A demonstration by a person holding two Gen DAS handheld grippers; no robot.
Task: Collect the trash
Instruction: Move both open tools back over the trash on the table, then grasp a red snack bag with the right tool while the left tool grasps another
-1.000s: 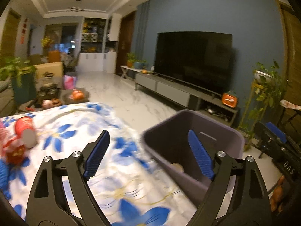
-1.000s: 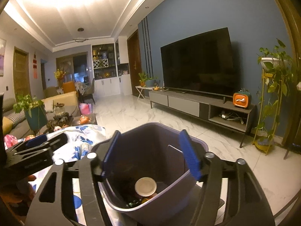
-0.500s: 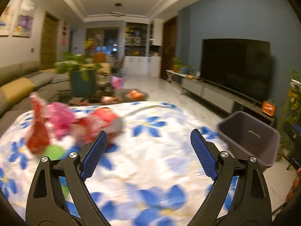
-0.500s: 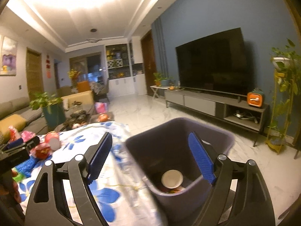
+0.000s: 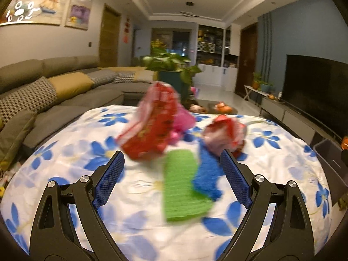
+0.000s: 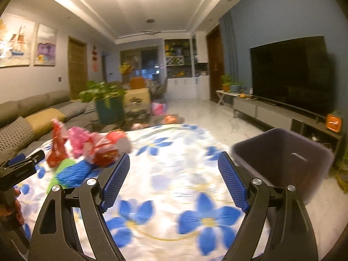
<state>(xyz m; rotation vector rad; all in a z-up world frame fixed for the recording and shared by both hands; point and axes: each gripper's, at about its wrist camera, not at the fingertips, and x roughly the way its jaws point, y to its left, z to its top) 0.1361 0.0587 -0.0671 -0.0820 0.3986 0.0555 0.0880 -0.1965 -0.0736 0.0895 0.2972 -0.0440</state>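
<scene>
Red and pink wrappers (image 5: 152, 126) lie heaped with a green cloth (image 5: 184, 187) and blue cloth (image 5: 206, 174) on the flowered surface (image 5: 65, 152), ahead of the left gripper (image 5: 171, 178), its jaws wide and empty. The right gripper (image 6: 174, 180), jaws just opened wide, nothing between, faces bare cover; the grey bin (image 6: 282, 158) stands off the surface's right edge.

Trash lies heaped on the floral cloth: a red snack wrapper (image 5: 150, 130) tilted up, a pink wrapper (image 5: 182, 120) behind it, a crumpled red-and-white wrapper (image 5: 224, 134) to the right, and a green sponge cloth (image 5: 182, 184) touching a blue one (image 5: 206, 174). The dark grey bin (image 6: 282, 161) stands upright off the cloth's right edge.
</scene>
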